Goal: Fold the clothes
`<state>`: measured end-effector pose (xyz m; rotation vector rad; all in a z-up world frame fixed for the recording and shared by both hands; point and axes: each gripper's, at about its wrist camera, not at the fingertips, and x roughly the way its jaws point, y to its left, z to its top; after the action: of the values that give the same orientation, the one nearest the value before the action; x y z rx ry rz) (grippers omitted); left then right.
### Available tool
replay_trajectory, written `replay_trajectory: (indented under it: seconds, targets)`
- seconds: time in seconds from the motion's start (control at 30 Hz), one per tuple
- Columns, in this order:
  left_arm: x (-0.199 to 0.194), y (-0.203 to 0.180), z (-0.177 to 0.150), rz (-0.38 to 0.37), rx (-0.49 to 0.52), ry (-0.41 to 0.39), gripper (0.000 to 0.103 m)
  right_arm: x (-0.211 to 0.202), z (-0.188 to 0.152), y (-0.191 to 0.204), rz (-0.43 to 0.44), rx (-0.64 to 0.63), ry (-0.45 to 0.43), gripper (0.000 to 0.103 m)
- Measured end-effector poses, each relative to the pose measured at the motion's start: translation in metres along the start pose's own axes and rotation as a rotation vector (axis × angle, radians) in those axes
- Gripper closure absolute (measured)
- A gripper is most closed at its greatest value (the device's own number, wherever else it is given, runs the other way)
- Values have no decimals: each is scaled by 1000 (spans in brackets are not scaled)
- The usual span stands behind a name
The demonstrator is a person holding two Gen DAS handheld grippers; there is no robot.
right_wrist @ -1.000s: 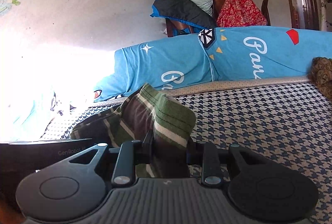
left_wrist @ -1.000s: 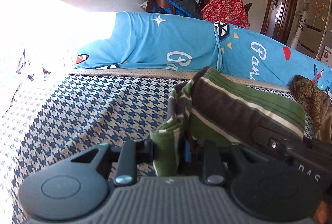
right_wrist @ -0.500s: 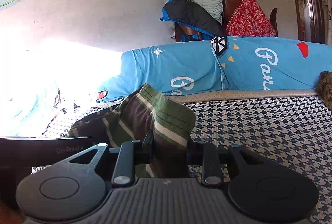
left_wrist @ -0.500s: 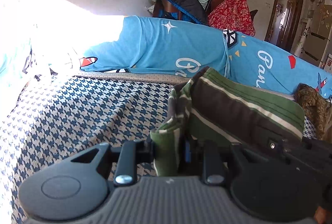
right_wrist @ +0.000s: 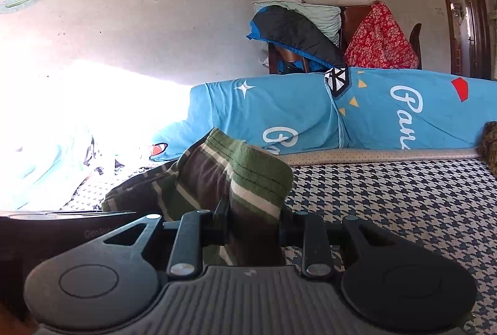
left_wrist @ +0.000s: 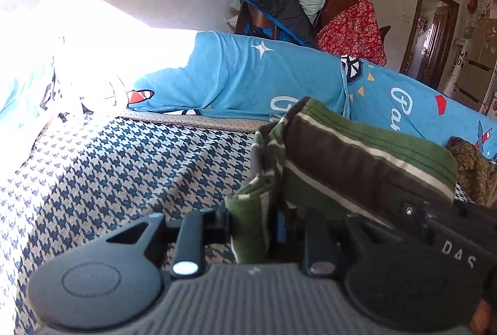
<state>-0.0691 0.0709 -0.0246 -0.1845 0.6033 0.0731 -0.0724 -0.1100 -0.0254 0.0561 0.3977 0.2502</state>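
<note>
A green, brown and white striped garment [left_wrist: 357,154] is held up above the blue-and-white houndstooth bed cover [left_wrist: 108,167]. In the left wrist view my left gripper [left_wrist: 253,223] is shut on a bunched green edge of it, and the cloth stretches right to the other gripper's black body [left_wrist: 444,245]. Seen from the right wrist, my right gripper [right_wrist: 253,226] is shut on a thicker fold of the same striped garment [right_wrist: 236,173], which drapes over its jaws and trails left toward the left gripper's dark body [right_wrist: 56,229].
A long blue bolster [left_wrist: 279,86] with white lettering lies along the far side of the bed. Behind it a chair carries piled pillows, a dark jacket [left_wrist: 279,5] and red floral cloth [right_wrist: 379,39]. A brown patterned cloth [left_wrist: 472,167] lies at the right. Strong sunlight washes out the left.
Both wrist views have rolled slightly and the background sits lower in frame. The grips on the striped garment are unchanged.
</note>
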Motion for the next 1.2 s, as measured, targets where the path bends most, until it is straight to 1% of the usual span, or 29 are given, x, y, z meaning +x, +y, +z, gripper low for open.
replay_trajectory:
  seconds: [0.3,0.4,0.53,0.67,0.77,0.9,1.13,1.2]
  targets:
    - [3,2,-2,15,-28,-1,80,10,2,5,4,-52,-11,76]
    - [7,4,-5,37,-33,8,80,17,3,6,9,-72,-6,76]
    - [13,6,-10,65,-45,18,80,29,3,10,13,-106,11,76]
    - [20,7,-14,59,-46,39,80,46,2,14,29,-121,58,78]
    - [23,12,-14,50,-77,59,80,56,1,17,11,-154,69,78]
    - [26,18,-12,60,-89,60,80,66,3,9,-5,-151,80,78]
    - [43,23,-12,51,-119,110,80,83,6,-5,-48,-146,107,78]
    - [48,22,-13,45,-118,123,80,89,7,-10,-71,-143,112,75]
